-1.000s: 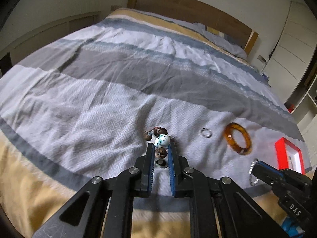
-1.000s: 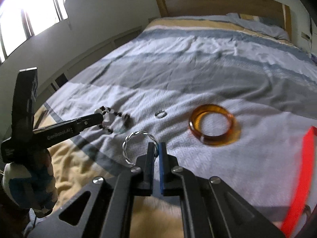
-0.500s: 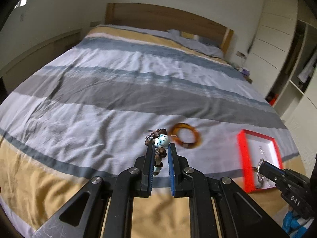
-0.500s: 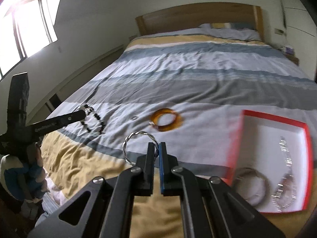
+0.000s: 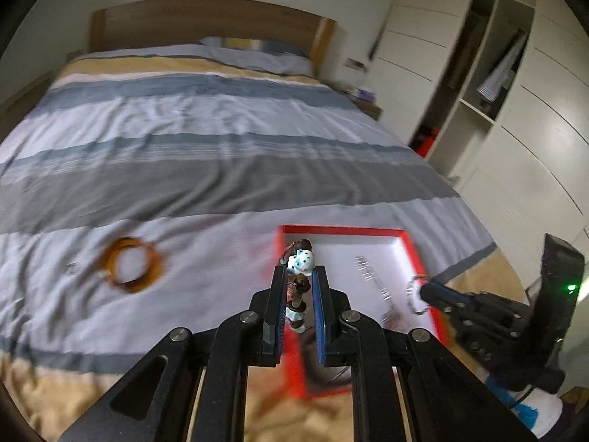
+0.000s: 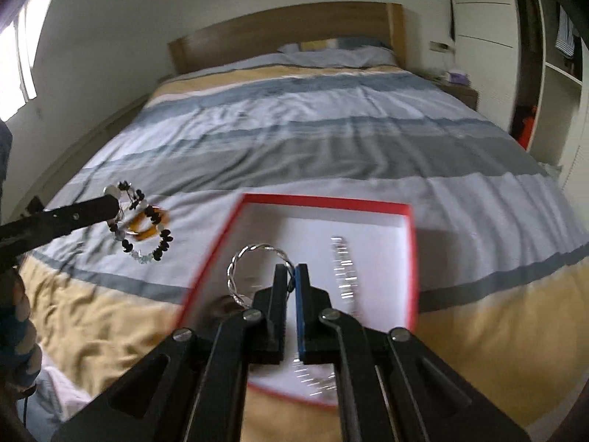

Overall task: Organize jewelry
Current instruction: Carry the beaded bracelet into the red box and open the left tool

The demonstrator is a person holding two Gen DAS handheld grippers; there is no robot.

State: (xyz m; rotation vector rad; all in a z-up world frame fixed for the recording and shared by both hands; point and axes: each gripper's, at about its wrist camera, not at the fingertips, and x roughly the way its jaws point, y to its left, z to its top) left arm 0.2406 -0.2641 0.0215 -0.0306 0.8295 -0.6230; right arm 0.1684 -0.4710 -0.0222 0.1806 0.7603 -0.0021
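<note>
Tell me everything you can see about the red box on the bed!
The red box is a shallow, open tray with thin bright-red walls and a plain white inside, cardboard by the look of it. It lies flat on the striped bedcover, near the foot of the bed. A silvery chain lies stretched out inside it, and something darker sits in its near corner, too blurred to name. Neither gripper touches it.

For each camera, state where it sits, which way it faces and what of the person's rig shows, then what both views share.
Left wrist: on the left gripper, looking along its fingers down the bed; holds a beaded bracelet; right gripper at right.
Right wrist: on the right gripper, facing the headboard; holds a twisted silver bangle; left gripper at left.
Shared: red-rimmed white box, amber bangle, striped duvet.
</note>
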